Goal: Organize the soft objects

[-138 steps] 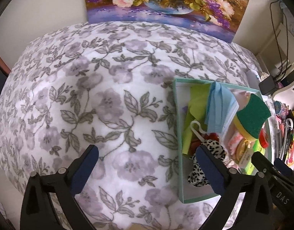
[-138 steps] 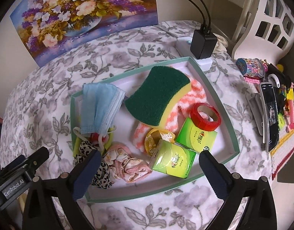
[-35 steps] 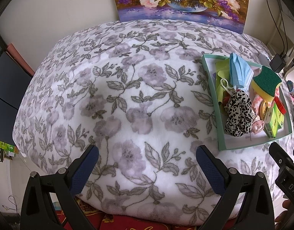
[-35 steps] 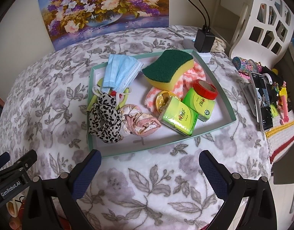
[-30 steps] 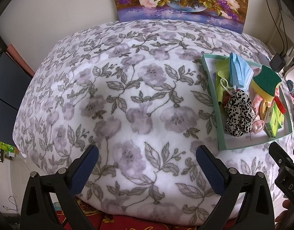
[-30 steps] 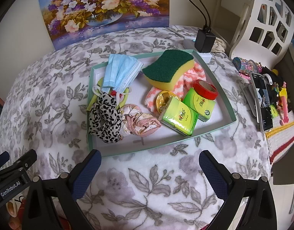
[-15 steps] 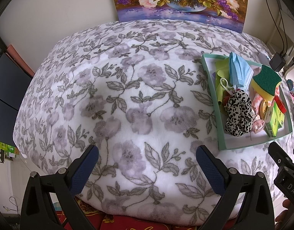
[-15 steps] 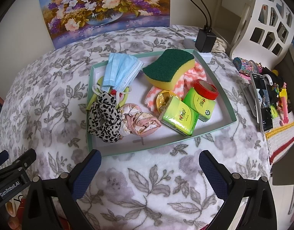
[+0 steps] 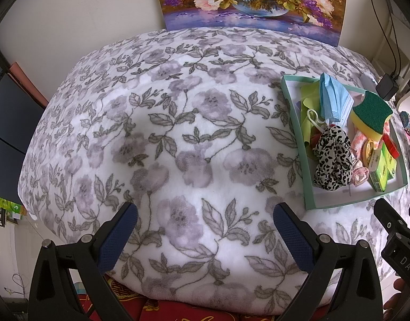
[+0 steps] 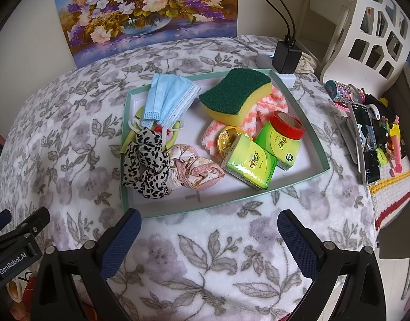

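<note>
1. The left tool [image 9: 205, 230] hovers released and empty over the bare floral blanket [image 9: 178, 133] on the desk, well left of the tray [image 10: 130, 99].
2. The soft things sit in that tray: leopard scrunchie [image 10: 146, 160], pink scrunchie [image 10: 194, 172], blue mask [image 10: 169, 96], sponge [image 10: 237, 91].
3. The right tool [image 10: 209, 236] waits released, empty, near the tray's front rim.
4. Judgement: no pick is under way; next, reach in and close on one scrunchie without snagging its neighbour.
</note>
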`<state>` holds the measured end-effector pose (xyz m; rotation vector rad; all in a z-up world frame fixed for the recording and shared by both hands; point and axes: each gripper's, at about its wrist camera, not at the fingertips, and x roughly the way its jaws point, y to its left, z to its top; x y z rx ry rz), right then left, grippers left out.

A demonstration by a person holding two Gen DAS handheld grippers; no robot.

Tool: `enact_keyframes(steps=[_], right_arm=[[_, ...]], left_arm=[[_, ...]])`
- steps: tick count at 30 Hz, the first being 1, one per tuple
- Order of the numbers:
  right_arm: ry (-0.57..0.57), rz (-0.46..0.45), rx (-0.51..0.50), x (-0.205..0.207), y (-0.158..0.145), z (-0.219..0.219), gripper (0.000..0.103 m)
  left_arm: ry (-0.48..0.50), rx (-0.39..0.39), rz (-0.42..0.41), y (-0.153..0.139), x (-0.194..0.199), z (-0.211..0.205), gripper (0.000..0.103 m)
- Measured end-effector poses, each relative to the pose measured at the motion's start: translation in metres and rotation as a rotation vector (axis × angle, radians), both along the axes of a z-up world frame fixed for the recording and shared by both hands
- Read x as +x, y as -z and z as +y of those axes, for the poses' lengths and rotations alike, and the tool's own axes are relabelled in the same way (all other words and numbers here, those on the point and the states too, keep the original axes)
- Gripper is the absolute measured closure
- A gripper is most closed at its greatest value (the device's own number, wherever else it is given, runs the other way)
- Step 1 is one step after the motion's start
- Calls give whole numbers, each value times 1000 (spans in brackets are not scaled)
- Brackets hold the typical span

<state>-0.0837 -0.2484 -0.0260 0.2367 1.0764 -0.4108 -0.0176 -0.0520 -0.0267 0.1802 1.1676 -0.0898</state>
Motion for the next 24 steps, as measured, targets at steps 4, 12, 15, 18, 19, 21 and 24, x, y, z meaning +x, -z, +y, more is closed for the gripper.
enact_keyframes(steps=[4,12,15,18,19,21,24], right_arm=[[-1,1,0,0,0,-1,0],[0,1,-1,0,0,0,0],[0,1,0,0,0,0,0],[0,1,-1,0,0,0,0],[0,1,-1,0,1,0,0],[0,1,-1,0,0,0,0],[1,1,-1,0,0,0,0]], left_arm=[[1,-2,1,1,0,-1,2],[16,-3,0,0,-1,1,2],[15,-4,0,0,-1,0,2],[16,-3,0,0,-1,0,2],[16,-3,0,0,-1,0,2],[16,-4,-1,0,-1,0,2],[16,-3,-1,0,-1,0,2]])
